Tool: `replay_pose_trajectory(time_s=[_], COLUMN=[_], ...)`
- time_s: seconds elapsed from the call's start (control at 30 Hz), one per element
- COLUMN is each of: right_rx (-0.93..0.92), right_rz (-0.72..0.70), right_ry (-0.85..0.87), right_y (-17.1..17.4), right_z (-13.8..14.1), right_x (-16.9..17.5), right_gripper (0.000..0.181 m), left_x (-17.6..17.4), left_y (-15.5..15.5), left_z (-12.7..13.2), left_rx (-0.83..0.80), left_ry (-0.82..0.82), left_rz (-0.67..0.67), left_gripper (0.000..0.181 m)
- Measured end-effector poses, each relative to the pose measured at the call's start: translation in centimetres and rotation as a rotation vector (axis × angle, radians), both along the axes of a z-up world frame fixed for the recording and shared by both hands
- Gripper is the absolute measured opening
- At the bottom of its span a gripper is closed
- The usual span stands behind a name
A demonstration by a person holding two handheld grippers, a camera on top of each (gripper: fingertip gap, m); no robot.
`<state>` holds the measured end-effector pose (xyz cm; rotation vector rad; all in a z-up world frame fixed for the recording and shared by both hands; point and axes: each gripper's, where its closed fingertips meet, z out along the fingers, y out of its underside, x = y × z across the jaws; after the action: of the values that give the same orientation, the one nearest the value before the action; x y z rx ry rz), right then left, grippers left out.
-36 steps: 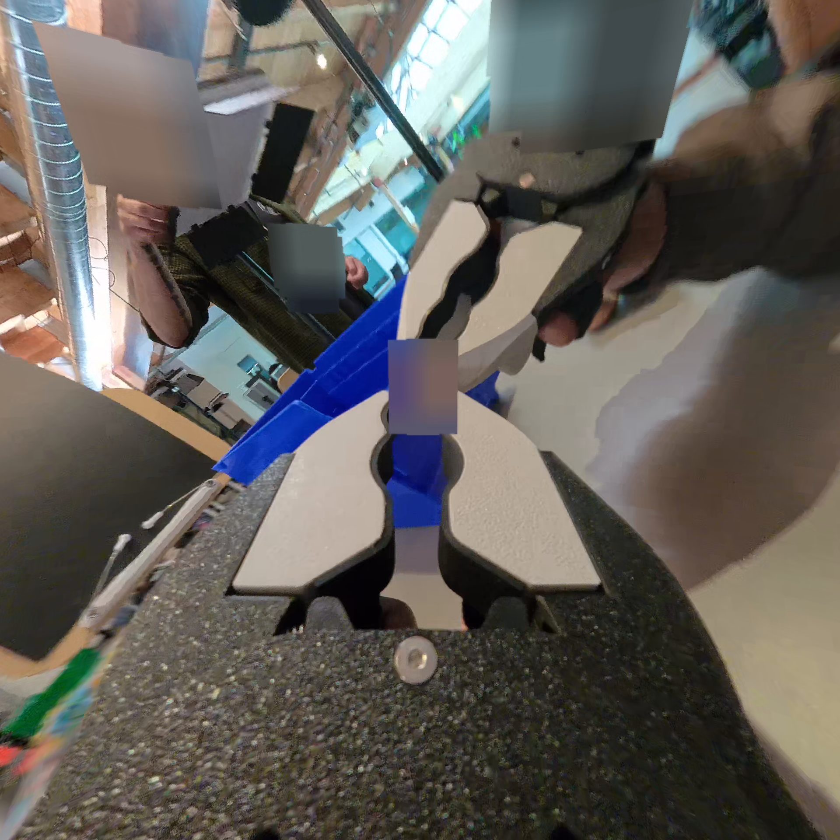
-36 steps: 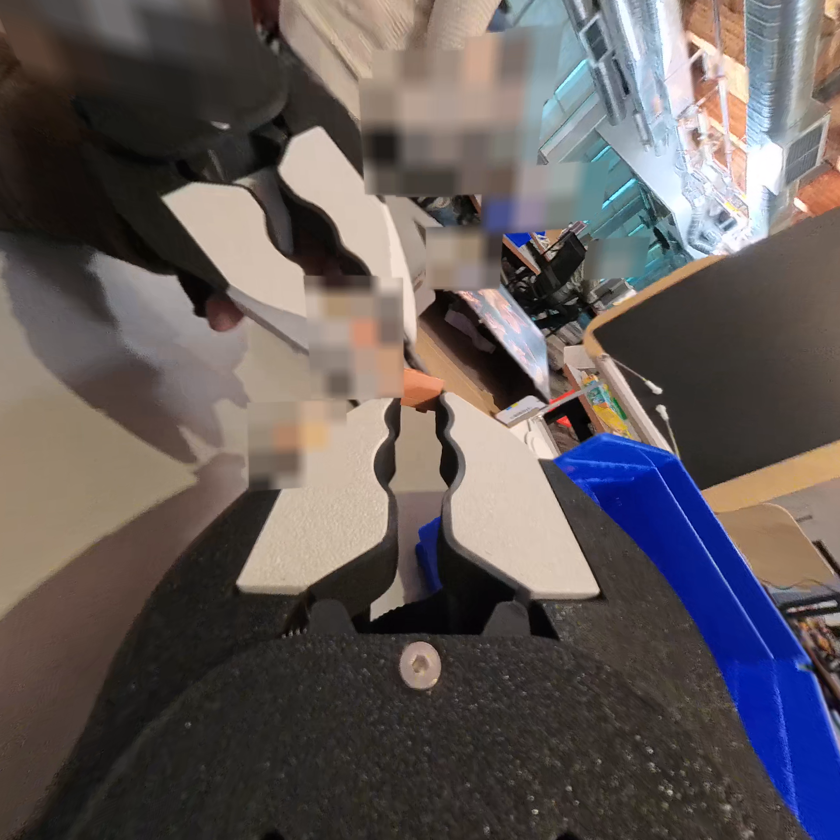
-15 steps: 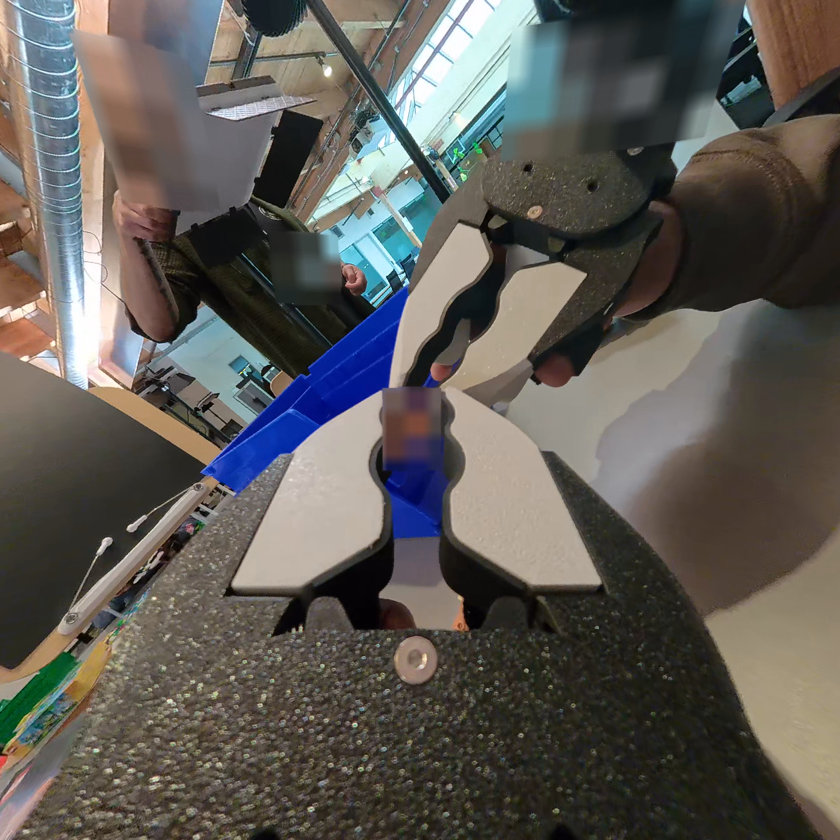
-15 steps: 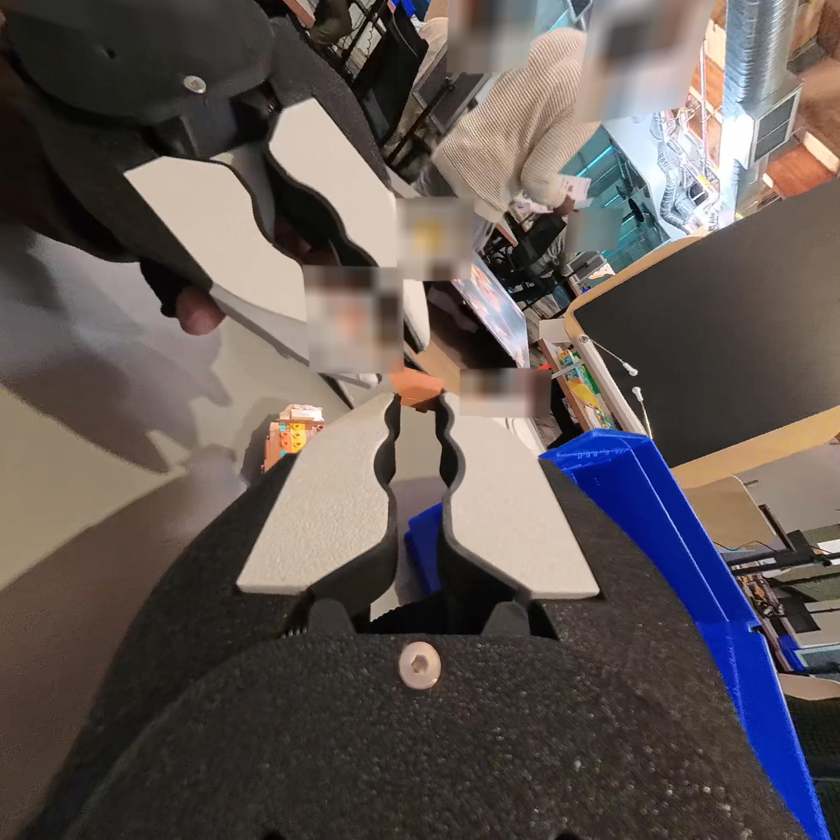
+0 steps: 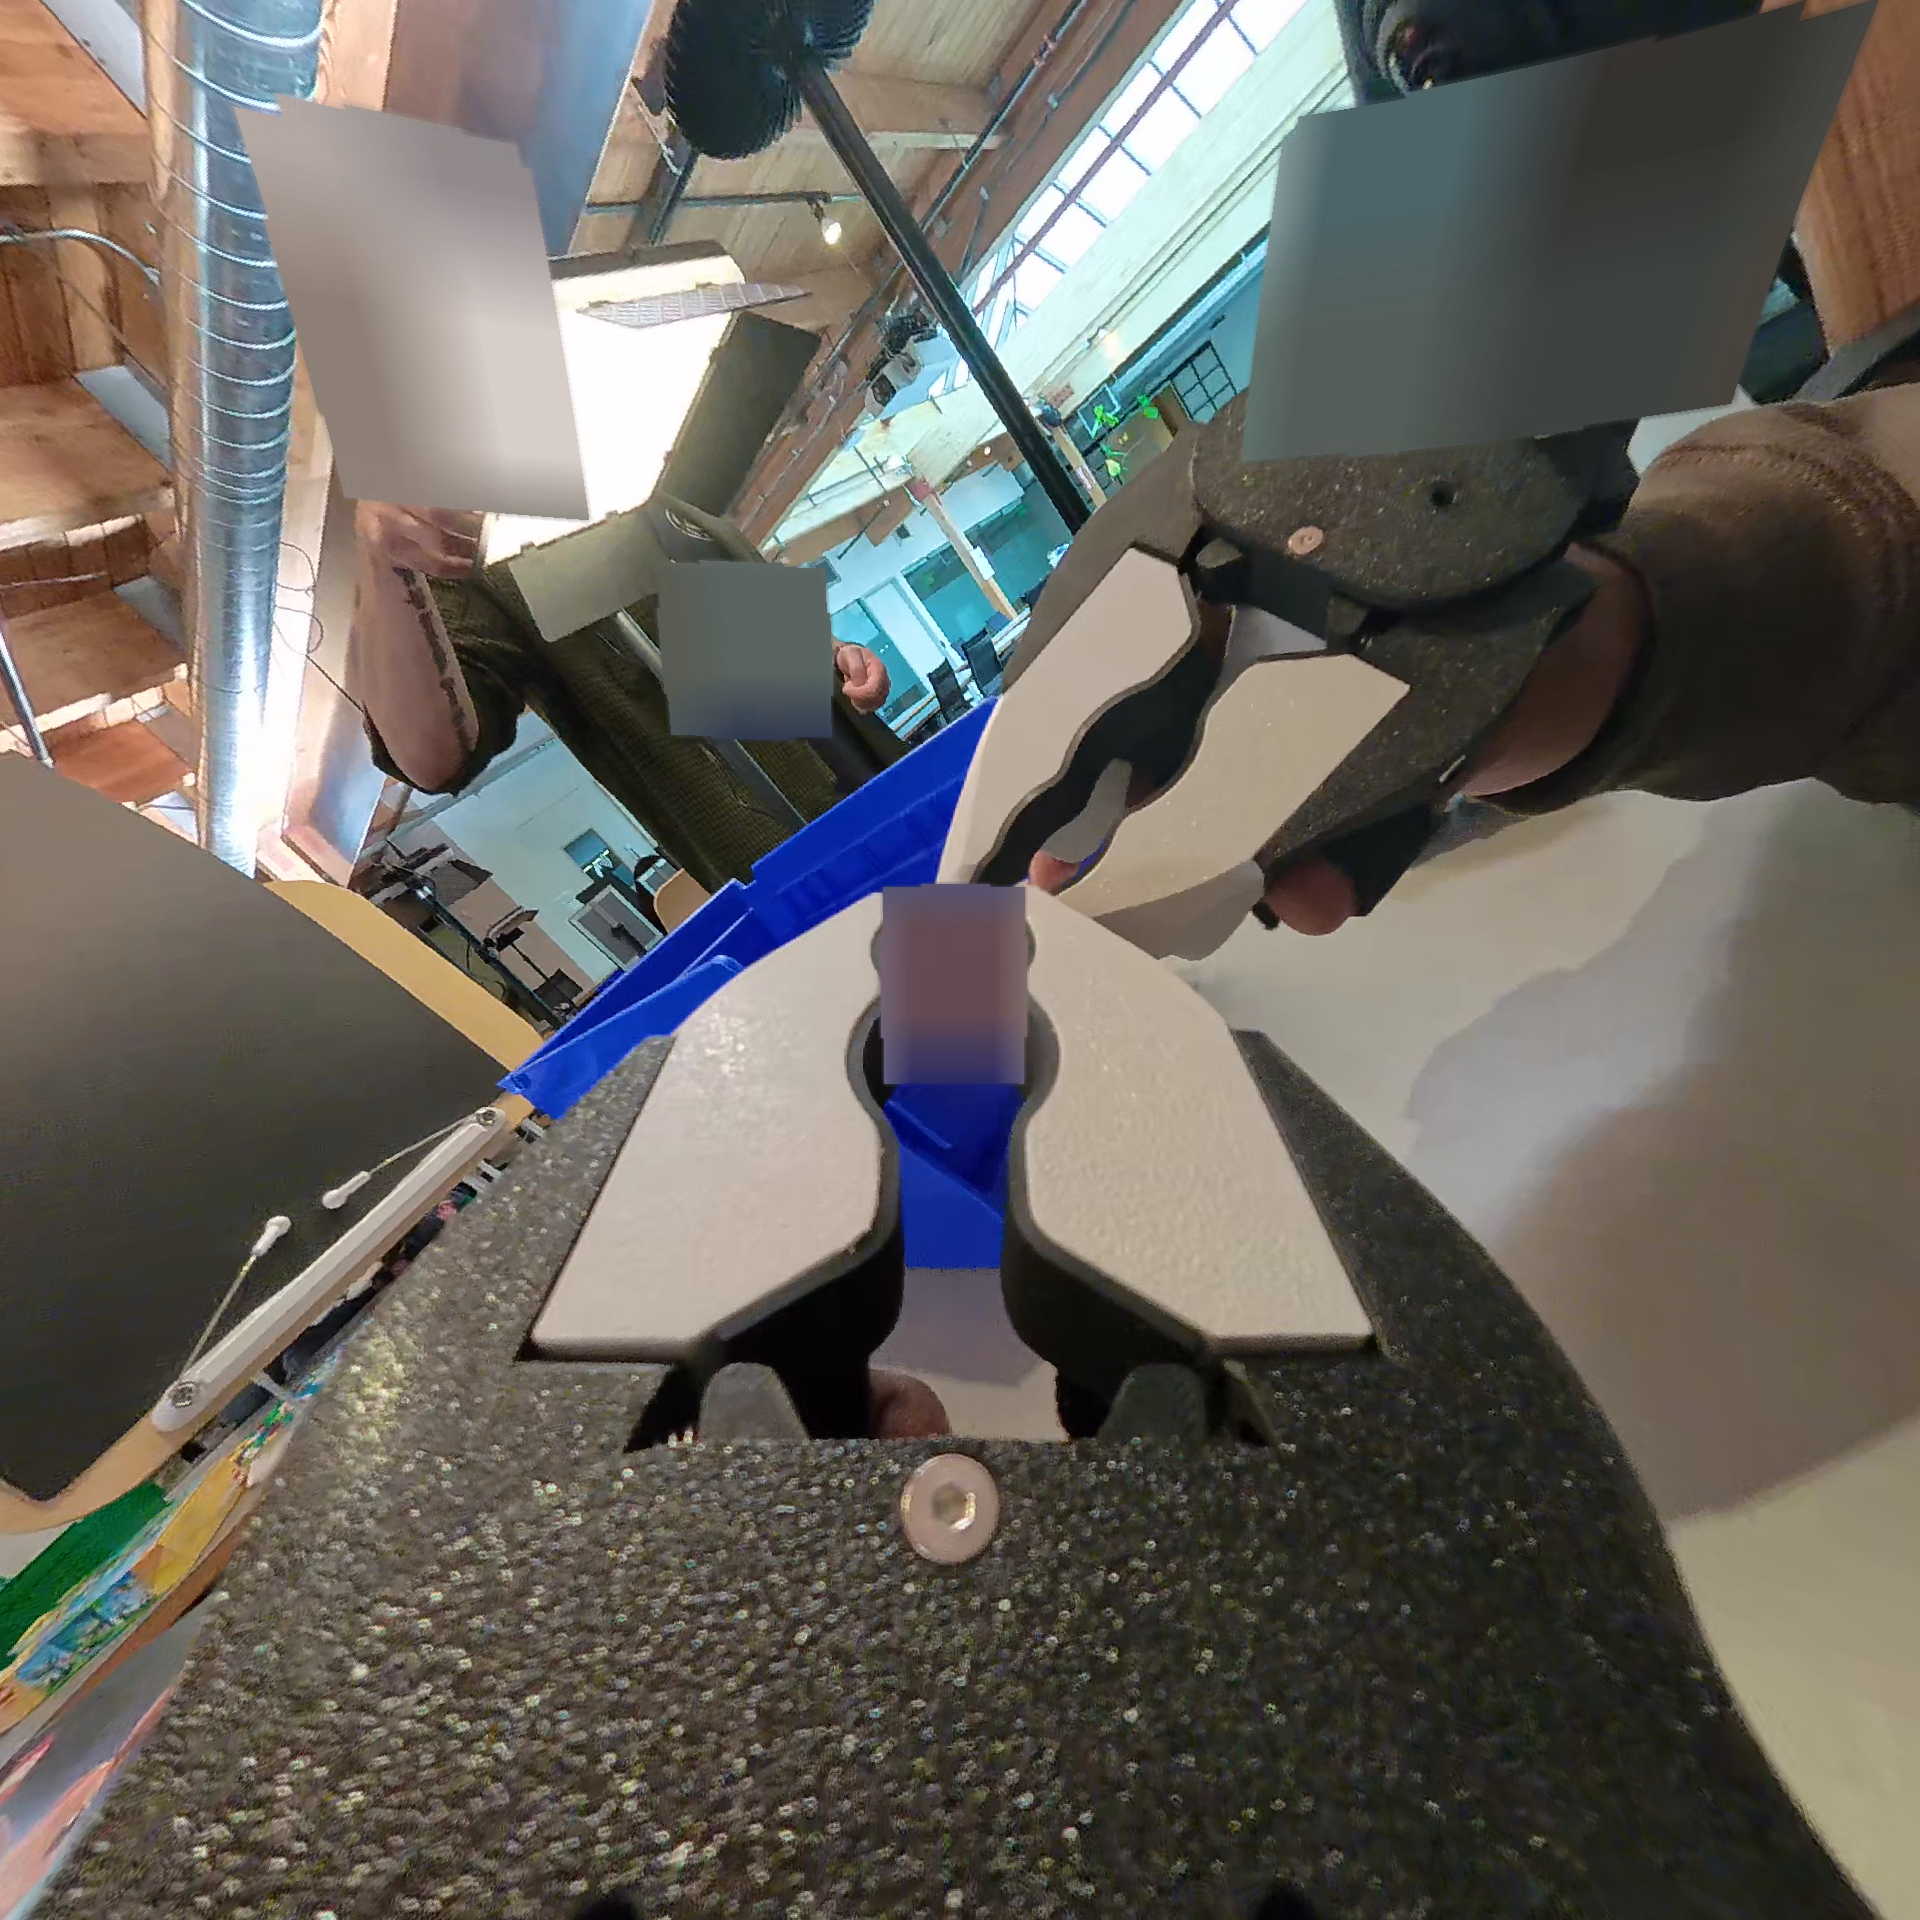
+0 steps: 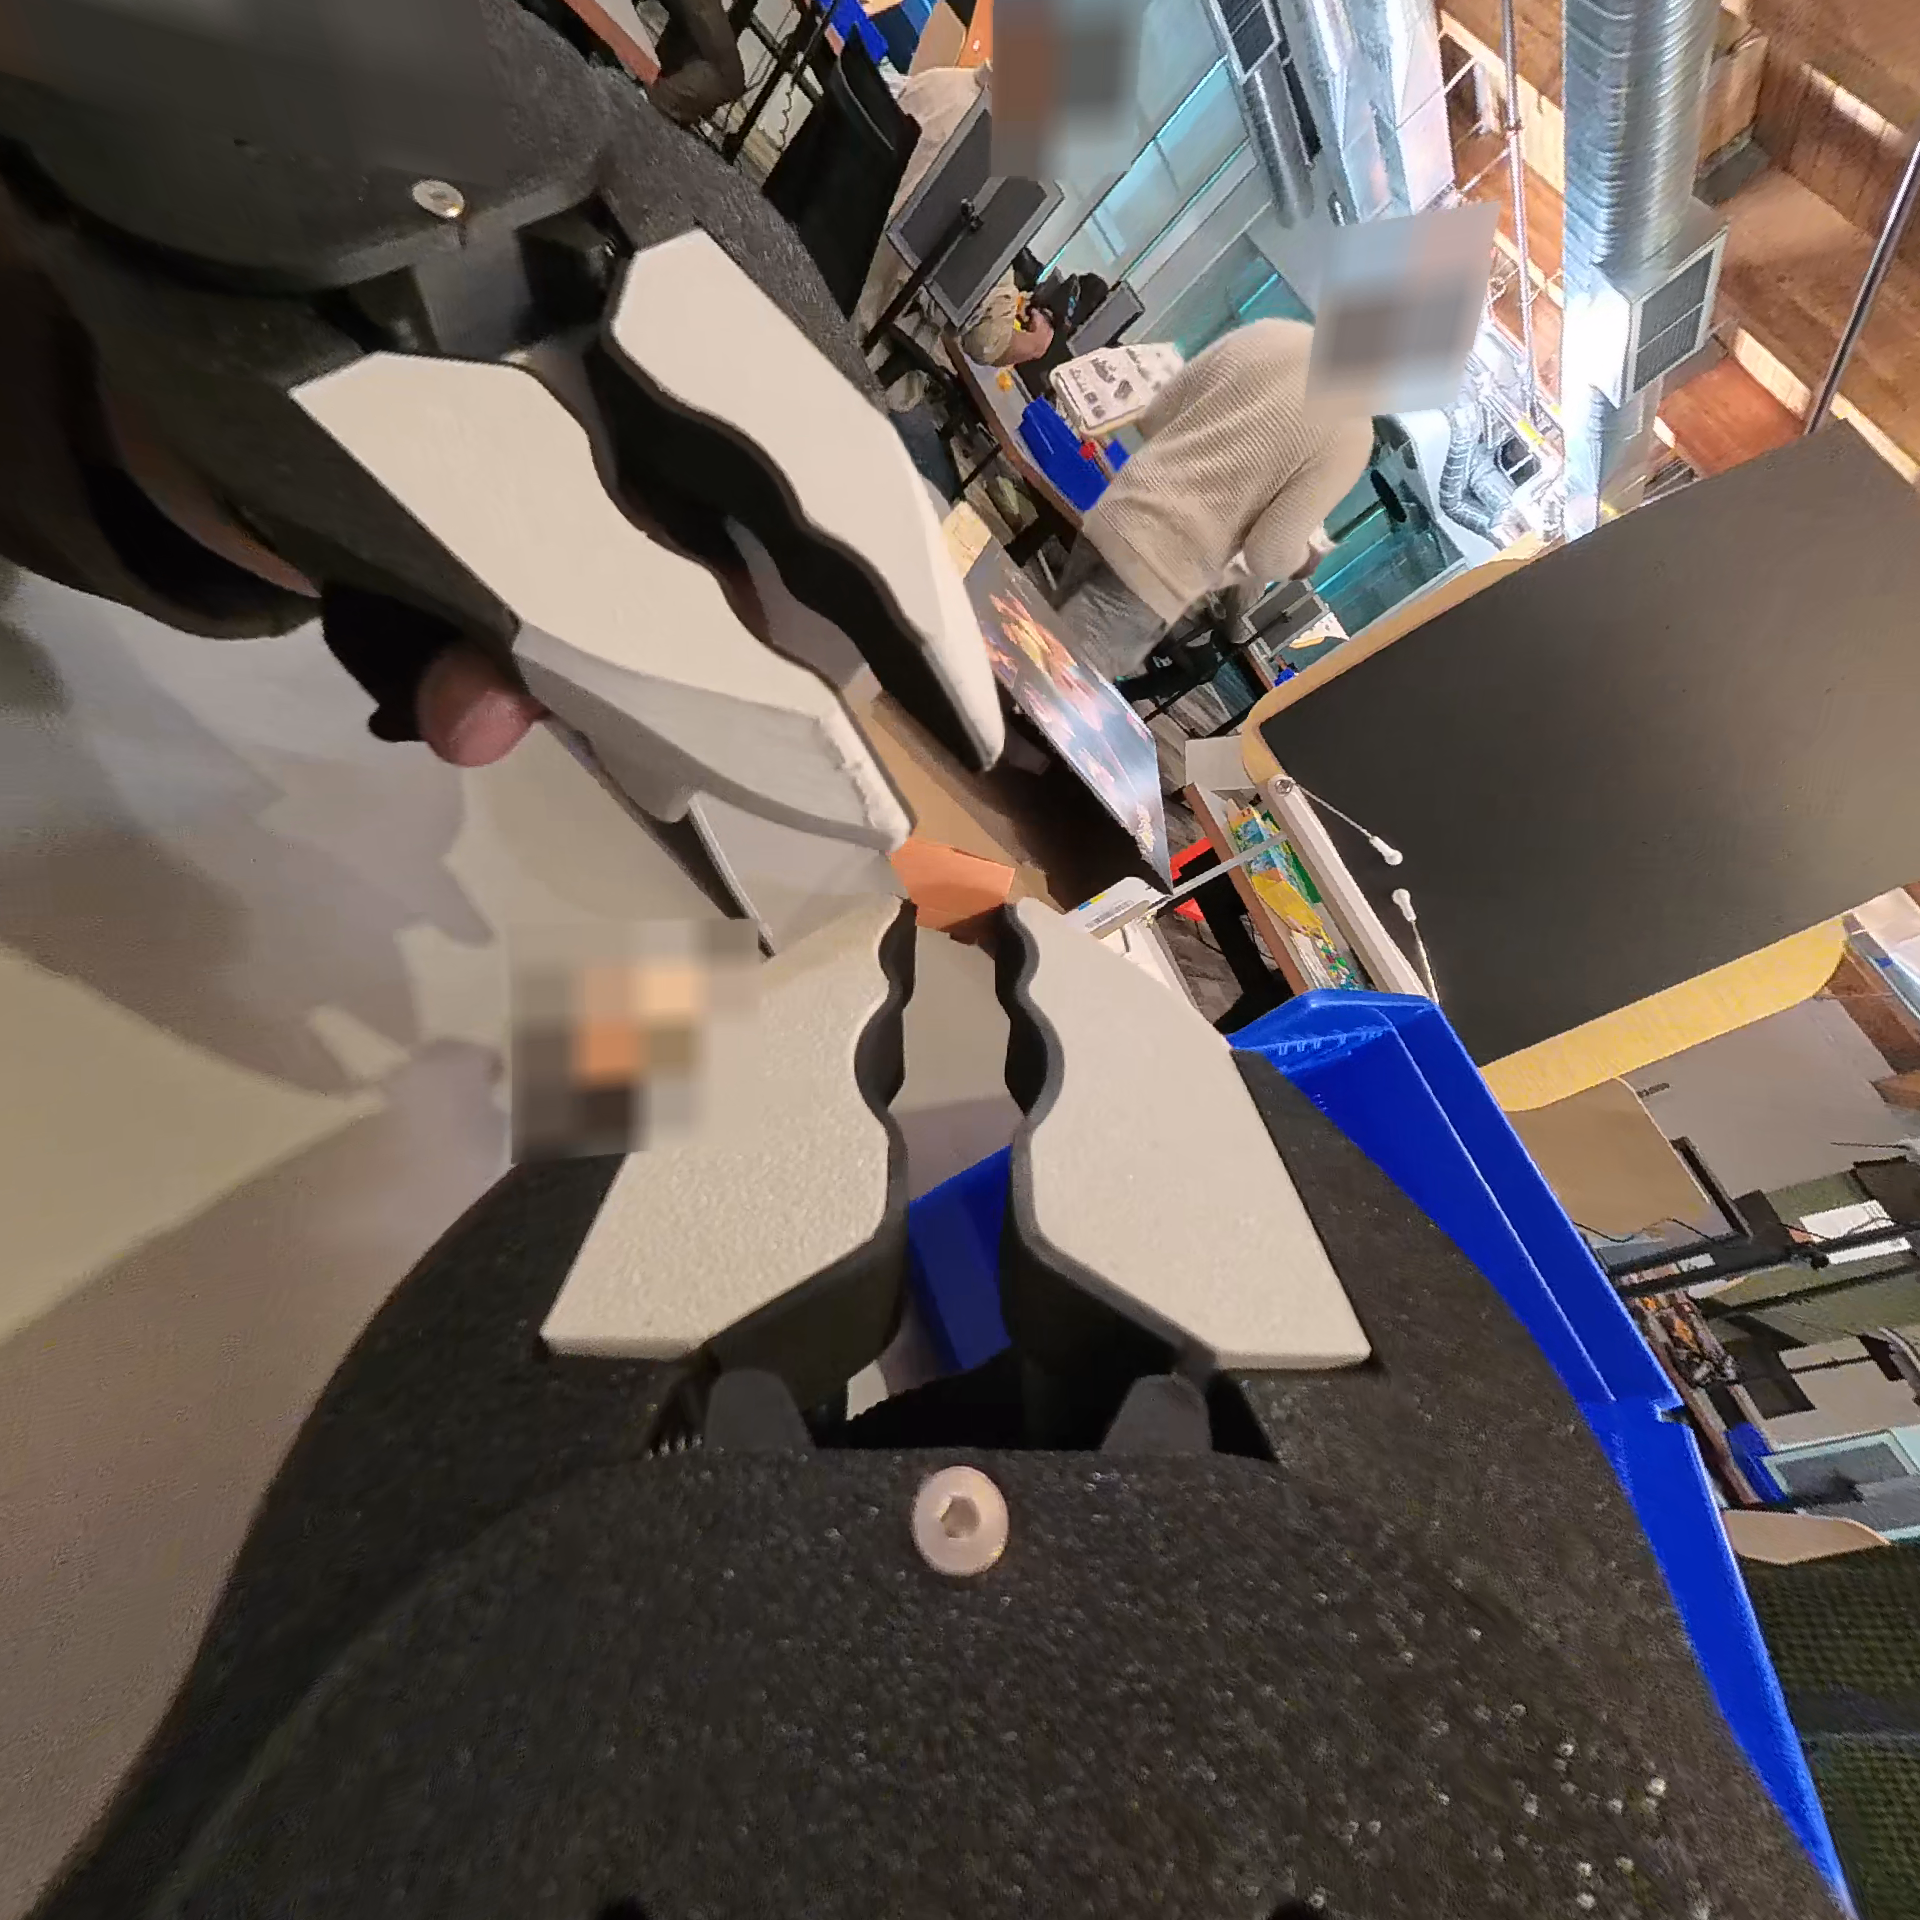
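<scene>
Two hand-held grippers face each other, tips close together, above a white table (image 5: 1558, 1039). My left gripper (image 5: 951, 925) has its jaws a narrow gap apart; a mosaic patch covers its tips in its own view. In the right wrist view the left gripper (image 6: 935, 790) shows at upper left, held by a gloved hand (image 6: 457, 707), with nothing seen between its tips. My right gripper (image 6: 956, 920) also stands narrowly open and empty. It shows in the left wrist view (image 5: 1081, 894), held by a sleeved hand (image 5: 1714, 644).
Blue plastic bins (image 5: 831, 883) stand just beyond the grippers, and one (image 6: 1455, 1143) is at the right gripper's right. A black panel with a wooden edge (image 6: 1558, 727) rises behind. An orange block (image 6: 951, 883) lies beyond the tips. People stand nearby (image 5: 582, 707) (image 6: 1216, 468). The tips of both grippers are at nearly the same place.
Both grippers have tilted and shifted slightly while still facing each other. The gaps between their jaws look unchanged.
</scene>
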<state>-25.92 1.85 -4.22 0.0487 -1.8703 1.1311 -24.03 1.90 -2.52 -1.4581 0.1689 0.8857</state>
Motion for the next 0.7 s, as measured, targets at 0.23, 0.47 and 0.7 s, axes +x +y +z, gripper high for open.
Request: replay_pose_trajectory(time_s=[0.23, 0.47, 0.7], right_rx=[-0.011, -0.07, -0.064], right_rz=[0.012, 0.055, 0.088], right_ry=[-0.018, -0.088, -0.111], right_y=[-0.1, 0.0, -0.2], right_z=[0.2, 0.7, 0.8], right_x=[0.3, 0.9, 1.5], right_gripper=[0.015, 0.015, 0.015], left_x=[0.3, 0.8, 0.4], left_y=[0.1, -0.3, 0.0], left_z=[-0.3, -0.4, -1.1], left_rx=[-0.063, -0.118, -0.185], left_ry=[0.118, 0.225, 0.292], left_rz=[0.04, 0.038, 0.083], left_gripper=[0.013, 0.013, 0.011])
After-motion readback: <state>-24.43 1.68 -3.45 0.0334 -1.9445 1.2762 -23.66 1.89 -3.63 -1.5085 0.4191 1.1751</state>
